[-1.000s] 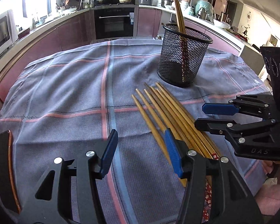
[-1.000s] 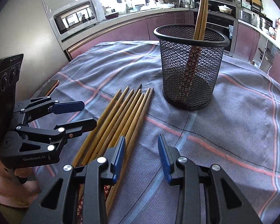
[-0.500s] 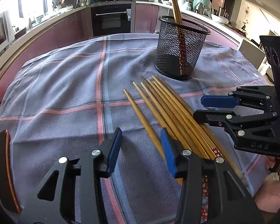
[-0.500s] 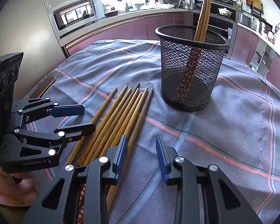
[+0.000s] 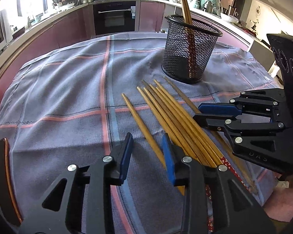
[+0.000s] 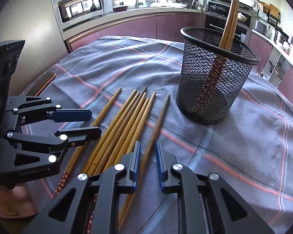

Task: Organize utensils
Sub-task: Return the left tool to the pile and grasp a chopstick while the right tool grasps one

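Observation:
Several wooden chopsticks [image 5: 173, 115] lie side by side on the checked cloth, tips toward a black mesh cup [image 5: 189, 48] that holds two upright chopsticks [image 5: 183, 2]. My left gripper [image 5: 147, 152] is open low over the cloth, its jaws either side of the leftmost chopstick [image 5: 140, 122]. My right gripper [image 6: 147, 156] is open with its jaws either side of the rightmost chopstick [image 6: 156, 124], which lies apart from the bundle [image 6: 125, 124]. The cup [image 6: 214, 74] stands beyond. Each gripper shows in the other's view, the right [image 5: 214, 115] and the left [image 6: 87, 122].
A grey cloth [image 5: 68, 89] with pink and blue stripes covers the round table. A dark phone [image 5: 2, 177] lies at the table's left edge; it also shows in the right wrist view [image 6: 43, 81]. Kitchen counters and an oven [image 5: 115, 17] stand behind.
Both grippers have moved lower and closer to the chopsticks. The outer chopstick on each side now lies apart from the bundle, between each gripper's jaws. The right jaws have narrowed somewhat.

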Demonstrator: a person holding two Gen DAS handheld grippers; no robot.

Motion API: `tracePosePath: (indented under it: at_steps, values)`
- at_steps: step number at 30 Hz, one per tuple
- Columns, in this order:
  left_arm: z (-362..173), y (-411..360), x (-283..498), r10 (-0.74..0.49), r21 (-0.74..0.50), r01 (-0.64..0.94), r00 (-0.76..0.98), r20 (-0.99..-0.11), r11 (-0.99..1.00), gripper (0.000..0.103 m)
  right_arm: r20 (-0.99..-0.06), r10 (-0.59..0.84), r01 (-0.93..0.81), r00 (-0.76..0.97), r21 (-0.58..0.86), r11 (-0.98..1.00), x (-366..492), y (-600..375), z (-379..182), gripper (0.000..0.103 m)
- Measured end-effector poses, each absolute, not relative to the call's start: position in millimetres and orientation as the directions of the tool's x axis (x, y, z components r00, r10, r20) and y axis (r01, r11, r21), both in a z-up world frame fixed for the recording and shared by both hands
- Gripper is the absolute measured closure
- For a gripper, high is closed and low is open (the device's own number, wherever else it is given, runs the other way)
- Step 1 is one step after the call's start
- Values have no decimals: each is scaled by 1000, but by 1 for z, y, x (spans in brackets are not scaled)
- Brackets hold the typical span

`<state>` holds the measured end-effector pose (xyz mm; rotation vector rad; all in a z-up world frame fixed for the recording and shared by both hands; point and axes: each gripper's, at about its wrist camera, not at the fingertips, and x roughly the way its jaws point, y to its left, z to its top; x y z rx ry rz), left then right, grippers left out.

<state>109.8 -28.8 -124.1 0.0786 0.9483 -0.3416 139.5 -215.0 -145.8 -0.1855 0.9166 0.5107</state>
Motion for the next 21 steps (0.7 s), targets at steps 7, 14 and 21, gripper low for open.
tracePosePath:
  at_steps: [7, 14, 21]
  values:
    - [-125, -24, 113, -251, -116, 274, 535, -807, 955, 89, -788, 382, -475, 484, 130, 870, 141, -225, -146, 96]
    - [-125, -22, 115, -252, -128, 259, 531, -809, 957, 90, -782, 383, -473, 492, 130, 872, 138, -230, -142, 98]
    - [-127, -26, 113, -236, -103, 265, 539, -809, 959, 87, -792, 342, -477, 506, 73, 876, 139, -225, -145, 97]
